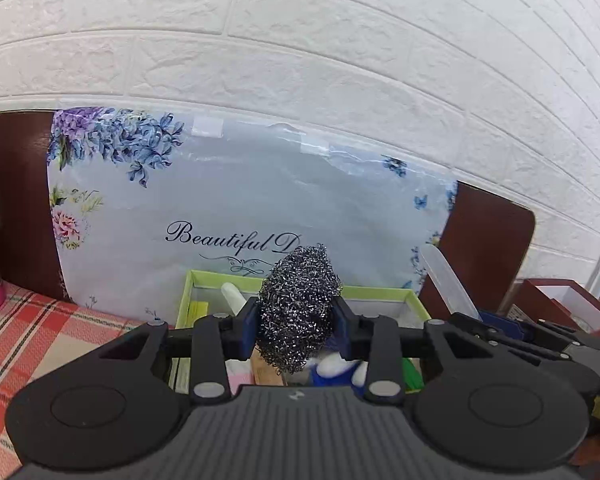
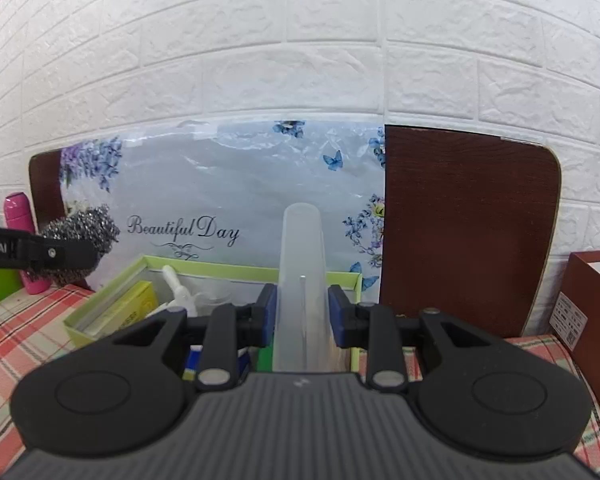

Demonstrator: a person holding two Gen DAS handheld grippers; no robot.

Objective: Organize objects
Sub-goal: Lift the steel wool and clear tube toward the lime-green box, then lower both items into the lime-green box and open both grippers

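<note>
My left gripper [image 1: 298,322] is shut on a steel wool scrubber [image 1: 300,300], a dark silvery ball held up above a green-rimmed box [image 1: 380,293]. In the right wrist view the same scrubber [image 2: 88,226] shows at the left, in the left gripper's fingers [image 2: 60,258]. My right gripper [image 2: 302,312] is shut on a translucent plastic container [image 2: 302,264], which stands upright between the blue pads over the green-rimmed box [image 2: 112,292]. That container [image 1: 446,276] also appears at the right of the left wrist view. The box holds a yellow pack [image 2: 136,304], a white bottle [image 2: 176,284] and blue-and-white items.
A floral "Beautiful Day" sheet [image 1: 236,200] leans on a brown board [image 2: 460,220] against the white brick wall. A pink bottle [image 2: 18,220] stands at the left. A red-brown box [image 2: 592,312] sits at the right. A red plaid cloth [image 1: 28,328] covers the table.
</note>
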